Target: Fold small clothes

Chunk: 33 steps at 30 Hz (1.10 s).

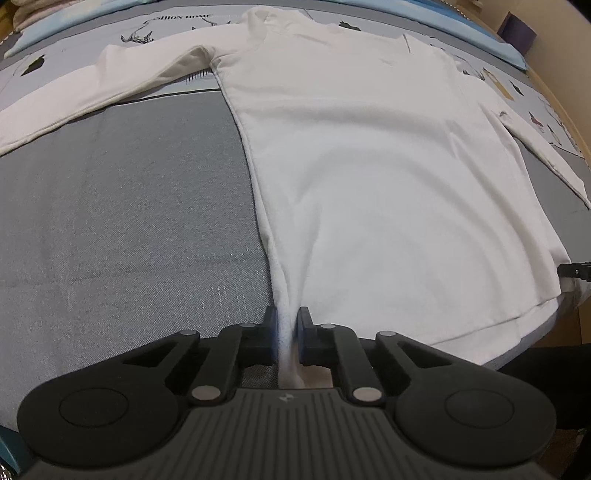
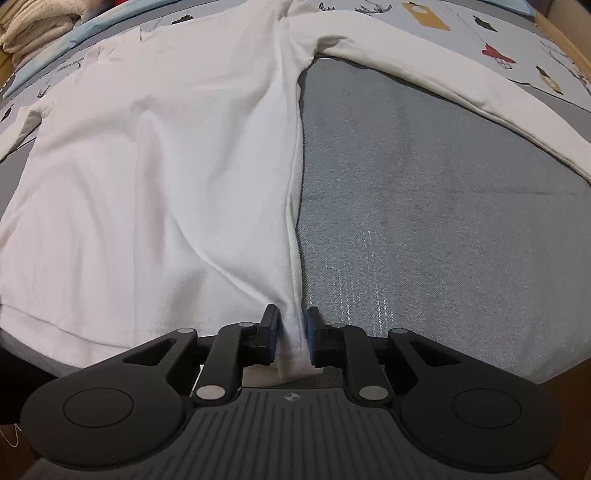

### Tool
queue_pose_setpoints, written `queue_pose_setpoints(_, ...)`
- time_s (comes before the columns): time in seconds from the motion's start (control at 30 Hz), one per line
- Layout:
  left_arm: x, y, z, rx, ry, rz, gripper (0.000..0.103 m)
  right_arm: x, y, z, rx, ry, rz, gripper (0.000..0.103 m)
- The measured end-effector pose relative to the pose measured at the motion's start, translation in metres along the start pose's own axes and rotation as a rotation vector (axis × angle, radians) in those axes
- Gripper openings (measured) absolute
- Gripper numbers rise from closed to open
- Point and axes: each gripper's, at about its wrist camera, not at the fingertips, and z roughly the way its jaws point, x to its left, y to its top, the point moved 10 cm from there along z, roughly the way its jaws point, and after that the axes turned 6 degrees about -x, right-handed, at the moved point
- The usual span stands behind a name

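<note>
While the shirt (image 1: 369, 177) lies flat and spread on the bed (image 1: 129, 221), each tool grips 1 bottom corner of it. Left tool (image 1: 287, 328): fingers nearly closed, pinching a bunched fold of white cloth at the shirt's left hem corner; the cloth runs back between the fingers toward the tool body. Right tool (image 2: 291, 330): fingers nearly closed, pinching the right hem corner in the same way; a short tab of hem shows behind the pads.

Shirt position: body toward the far side of the bed, hem at the near edge, both long sleeves stretched outward. Left sleeve (image 1: 74, 99) extends to the left in the left wrist view; right sleeve (image 2: 461, 85) extends to the right in the right wrist view. Shallow creases fan out across the cloth from each gripped corner.

Bed surface: plain grey fabric next to the shirt, with a printed sheet (image 2: 498, 33) beyond it under the sleeves and upper body. A stack of folded cream cloth (image 2: 33, 33) sits at the far left corner in the right wrist view. The tip of the right tool is visible at the right edge of the left wrist view, beside the hem.
</note>
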Motion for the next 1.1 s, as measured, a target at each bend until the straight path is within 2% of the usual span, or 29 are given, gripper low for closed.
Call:
queue_pose_setpoints(0.03,0.0,0.0,0.0,-0.002,0.0,-0.002,0.008,0.0,0.001,-0.001,-0.004,0.002,-0.002,0.01)
queue_pose_setpoints(0.1,0.001,0.001,-0.001,-0.008,-0.006,-0.005,0.007,0.001,0.002,-0.002,-0.016,0.005,-0.003,0.007)
queue_pose_setpoints(0.3,0.004,0.0,-0.01,-0.022,-0.006,-0.014,0.005,-0.017,0.017,-0.016,-0.099,-0.016,0.087,0.006)
queue_pose_setpoints(0.43,0.015,-0.011,-0.005,0.045,0.016,-0.014,0.005,-0.029,0.013,-0.009,-0.069,-0.06,0.126,0.006)
queue_pose_setpoints(0.53,0.02,-0.009,-0.01,0.024,0.023,-0.028,0.007,-0.027,0.015,-0.009,-0.068,-0.073,0.116,0.008)
queue_pose_setpoints(0.63,0.015,0.006,-0.029,-0.072,-0.053,-0.048,0.009,-0.029,0.02,-0.019,-0.116,-0.083,0.126,0.016)
queue_pose_setpoints(0.7,0.006,0.01,-0.037,-0.097,-0.128,-0.058,0.009,-0.025,0.028,-0.029,-0.177,-0.046,0.125,0.016)
queue_pose_setpoints(0.73,-0.002,0.009,-0.038,-0.091,-0.172,-0.051,0.013,-0.02,0.032,-0.034,-0.204,-0.009,0.119,0.017)
queue_pose_setpoints(0.8,-0.017,0.001,-0.034,-0.057,-0.207,-0.007,0.022,-0.009,0.035,-0.04,-0.227,0.062,0.093,0.018)
queue_pose_setpoints(0.87,-0.03,-0.01,-0.025,-0.001,-0.204,0.071,0.043,0.007,0.031,-0.037,-0.193,0.135,0.052,0.028)
queue_pose_setpoints(0.93,-0.037,-0.019,-0.016,0.037,-0.171,0.129,0.053,0.024,0.021,-0.028,-0.135,0.17,-0.018,0.038)
queue_pose_setpoints(1.03,-0.034,-0.039,0.001,0.097,-0.094,0.199,0.053,0.041,0.007,-0.014,-0.055,0.16,-0.138,0.05)
queue_pose_setpoints(1.1,-0.033,-0.043,0.006,0.105,-0.057,0.249,0.051,0.046,-0.004,-0.005,-0.008,0.129,-0.198,0.053)
